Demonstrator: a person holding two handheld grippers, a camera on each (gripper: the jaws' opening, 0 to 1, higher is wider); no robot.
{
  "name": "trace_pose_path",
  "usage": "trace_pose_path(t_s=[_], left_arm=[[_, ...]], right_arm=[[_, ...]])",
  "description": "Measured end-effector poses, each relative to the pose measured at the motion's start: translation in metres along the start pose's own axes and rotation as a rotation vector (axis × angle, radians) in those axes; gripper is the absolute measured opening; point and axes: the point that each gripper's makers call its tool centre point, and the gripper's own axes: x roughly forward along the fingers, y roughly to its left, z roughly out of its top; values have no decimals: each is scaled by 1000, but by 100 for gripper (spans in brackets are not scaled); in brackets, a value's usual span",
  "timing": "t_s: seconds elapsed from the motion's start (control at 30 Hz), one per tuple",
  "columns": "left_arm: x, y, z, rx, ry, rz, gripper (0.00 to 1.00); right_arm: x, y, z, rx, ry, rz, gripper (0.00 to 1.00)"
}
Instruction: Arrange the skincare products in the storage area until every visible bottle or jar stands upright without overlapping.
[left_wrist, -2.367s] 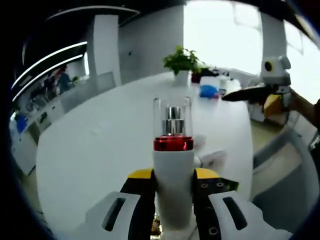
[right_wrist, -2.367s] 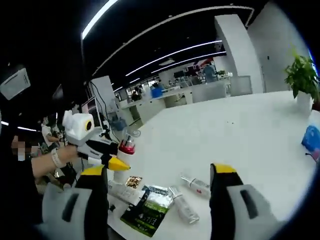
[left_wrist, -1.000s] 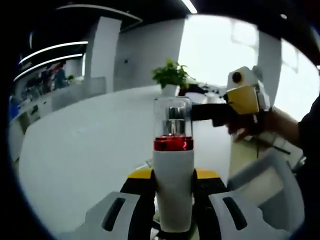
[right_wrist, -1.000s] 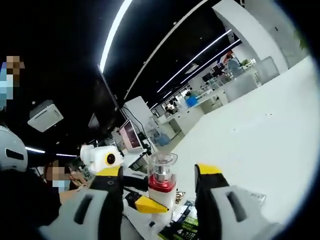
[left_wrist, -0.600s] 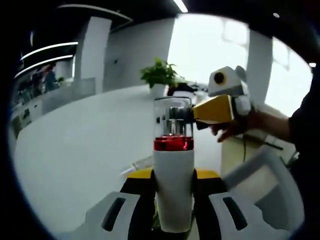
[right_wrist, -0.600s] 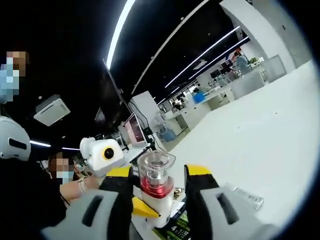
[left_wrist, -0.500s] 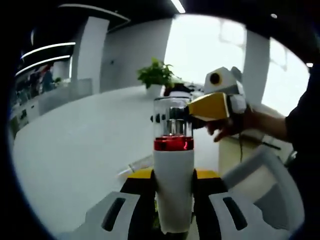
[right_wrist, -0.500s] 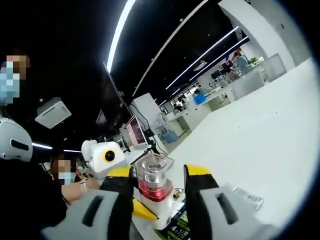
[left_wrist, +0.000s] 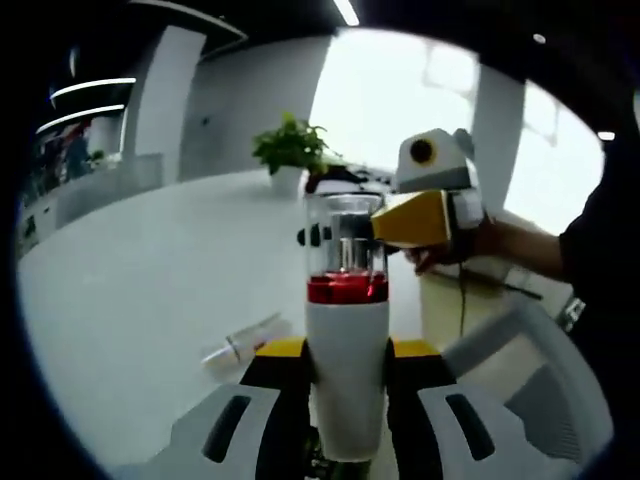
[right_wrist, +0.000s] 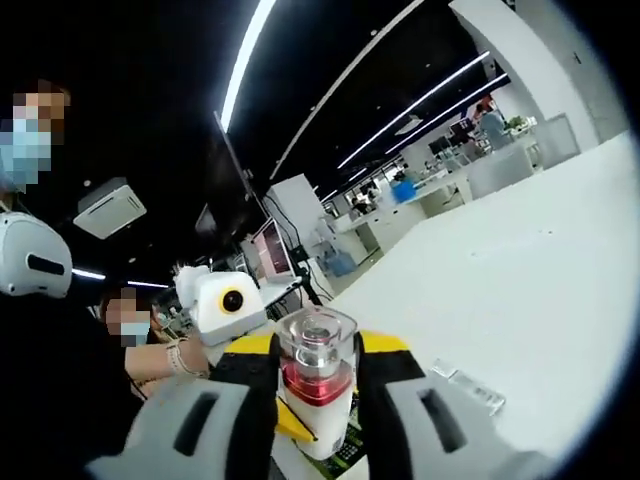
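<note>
In the left gripper view, a white table (left_wrist: 130, 300) stretched away to a potted plant (left_wrist: 288, 150) at its far edge. A small clear tube (left_wrist: 240, 345) lay on its side on the table, near the left of the jaws. In the middle, the left gripper (left_wrist: 345, 365) was clamped on the white body of a pump bottle (left_wrist: 347, 340), holding it upright off the table, its red collar and clear cap rising straight ahead of the camera. The low grip left the top of the bottle free. At that top, from the right, the yellow-tipped right gripper (left_wrist: 375, 225) reached in level with the cap, a person's hand (left_wrist: 455, 255) and dark sleeve behind it.

In the right gripper view, the left gripper's white body showed at left. In the middle, the right gripper (right_wrist: 318, 375) had its jaws closed in tight against either side of the same bottle (right_wrist: 316, 385), about at the red collar and cap; whether they pressed on it firmly I cannot tell for sure. To the right, another small tube (right_wrist: 468, 388) lay flat on the table (right_wrist: 520, 290).

Two grips on one bottle suggested a handover or steadying before it was set down upright; the tubes lying flat meant the arranging was not finished.
</note>
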Motion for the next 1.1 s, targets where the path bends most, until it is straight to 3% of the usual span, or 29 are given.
trace_pose_path(t_s=[0.67,0.93,1.1], left_arm=[[31,3,-34,57,99,-24,24],[37,11,-36,74,97,-18,24],[40,19,-33,106,86,2,24]], right_arm=[[-2,-12,-33,-190,132,-106,27],[0,-22,-33,-219,145,-137,28],[4,-23,-32,-299,166,-139,28]])
